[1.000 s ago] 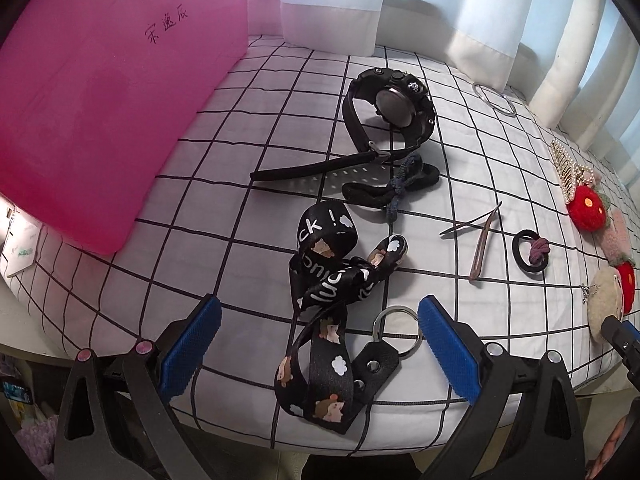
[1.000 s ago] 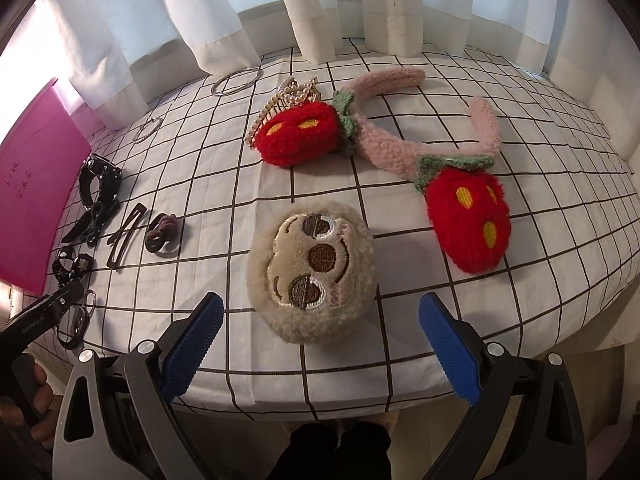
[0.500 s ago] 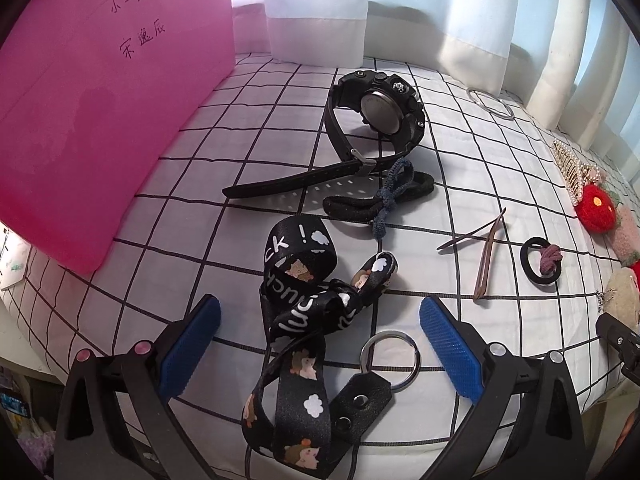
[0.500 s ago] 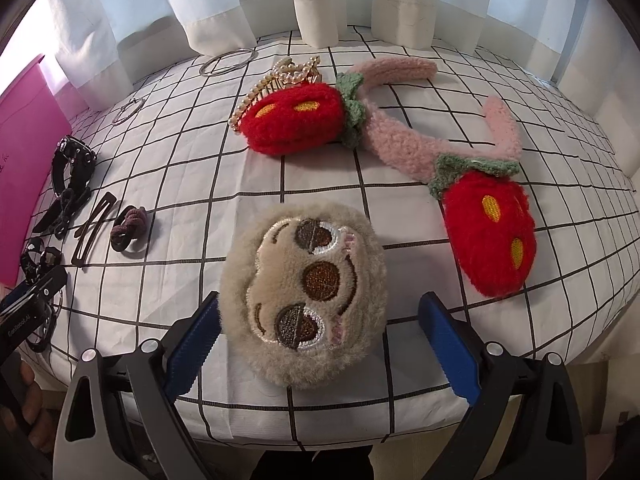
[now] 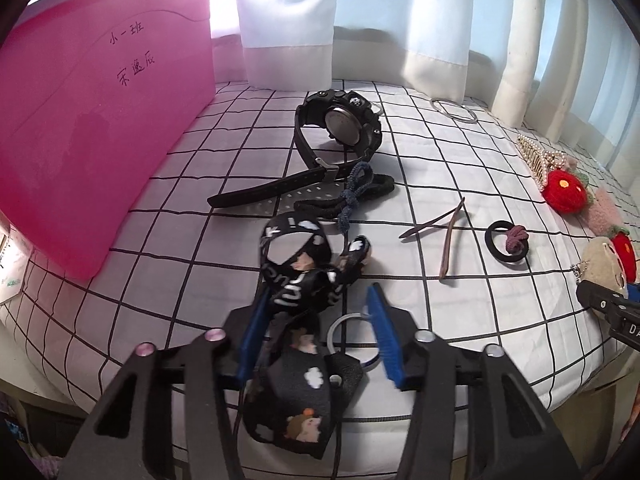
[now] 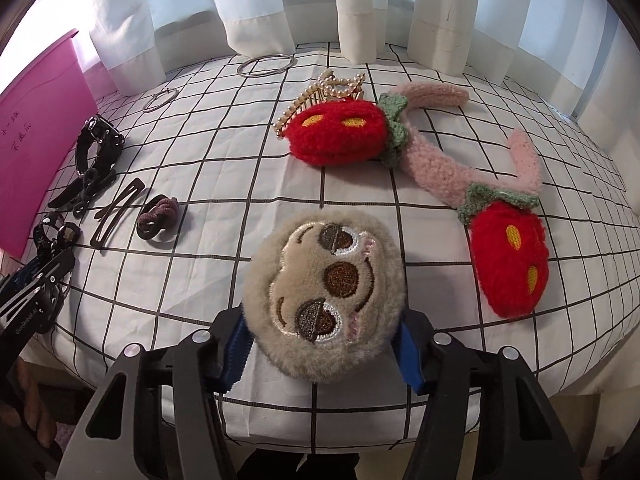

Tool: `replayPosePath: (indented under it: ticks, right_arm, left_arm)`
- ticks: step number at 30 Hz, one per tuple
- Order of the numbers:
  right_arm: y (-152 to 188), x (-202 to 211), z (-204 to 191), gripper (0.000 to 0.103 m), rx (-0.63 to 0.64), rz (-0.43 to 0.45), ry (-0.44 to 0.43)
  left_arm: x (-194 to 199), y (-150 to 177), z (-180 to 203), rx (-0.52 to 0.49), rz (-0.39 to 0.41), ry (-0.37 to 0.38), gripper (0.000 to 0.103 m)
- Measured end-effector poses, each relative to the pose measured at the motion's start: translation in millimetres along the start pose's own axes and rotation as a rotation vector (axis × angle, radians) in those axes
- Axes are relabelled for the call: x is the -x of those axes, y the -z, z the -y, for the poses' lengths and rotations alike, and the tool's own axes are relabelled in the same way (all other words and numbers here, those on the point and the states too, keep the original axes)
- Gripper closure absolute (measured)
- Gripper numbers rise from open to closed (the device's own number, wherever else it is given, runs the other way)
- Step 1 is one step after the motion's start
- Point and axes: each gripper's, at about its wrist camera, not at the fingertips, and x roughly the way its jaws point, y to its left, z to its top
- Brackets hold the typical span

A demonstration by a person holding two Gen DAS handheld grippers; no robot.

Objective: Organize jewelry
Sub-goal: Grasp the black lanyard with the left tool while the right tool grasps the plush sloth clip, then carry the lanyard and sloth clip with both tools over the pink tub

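Lanyard (image 5: 298, 280) between left tongs (image 5: 316, 332), partly closed.

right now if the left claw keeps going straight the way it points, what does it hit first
The left claw already straddles the black printed lanyard, so it meets that first. Beyond it, roughly in line, lie the dark hair tie and then the black watch, though depth is uncertain.

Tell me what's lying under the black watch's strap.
The black watch lies on the grid cloth; its loose strap end rests beside a dark hair tie. Whatever lies beneath the strap itself is covered.
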Motion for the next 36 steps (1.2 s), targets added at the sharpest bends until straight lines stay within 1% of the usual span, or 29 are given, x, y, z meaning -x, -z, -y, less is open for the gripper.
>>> replayPosePath:
  ticks: [1,2,6,8,11,19,23,28,32,34,36]
  right_arm:
    - [0,0,0,0.047,-0.001,0.003,-0.007]
    - [0,1,1,0.048,-0.002,0.004,-0.014]
    - [-1,2,5,0.05,-0.006,0.006,-0.042]
    - [-2,4,7,0.05,-0.01,0.007,-0.061]
    - [-4,10,10,0.05,-0.02,0.013,-0.083]
    - [-27,42,22,0.05,-0.009,0.059,-0.139]
    - [-47,70,26,0.05,0.025,0.113,-0.174]
    - [-77,99,25,0.05,0.082,0.174,-0.245]
    - [-99,113,13,0.05,0.133,0.201,-0.333]
    - [-110,116,0,0.05,0.168,0.21,-0.373]
    - [-121,119,-16,0.05,0.2,0.212,-0.403]
  left_arm:
    - [1,-1,2,-0.005,-0.003,0.003,0.083]
    - [1,-1,3,-0.006,-0.005,0.006,0.085]
    - [2,-3,0,0.028,-0.022,0.016,0.086]
    - [5,-3,-2,0.045,-0.03,0.01,0.086]
    - [13,-6,-2,0.061,-0.025,0.011,0.086]
    - [54,-28,9,0.094,0.048,0.006,0.086]
    - [78,-45,13,0.128,0.091,0.003,0.086]
    - [115,-67,17,0.174,0.151,-0.026,0.086]
    - [149,-82,12,0.216,0.198,-0.067,0.086]
    - [163,-88,7,0.225,0.222,-0.094,0.086]
    - [174,-95,-2,0.235,0.226,-0.12,0.086]
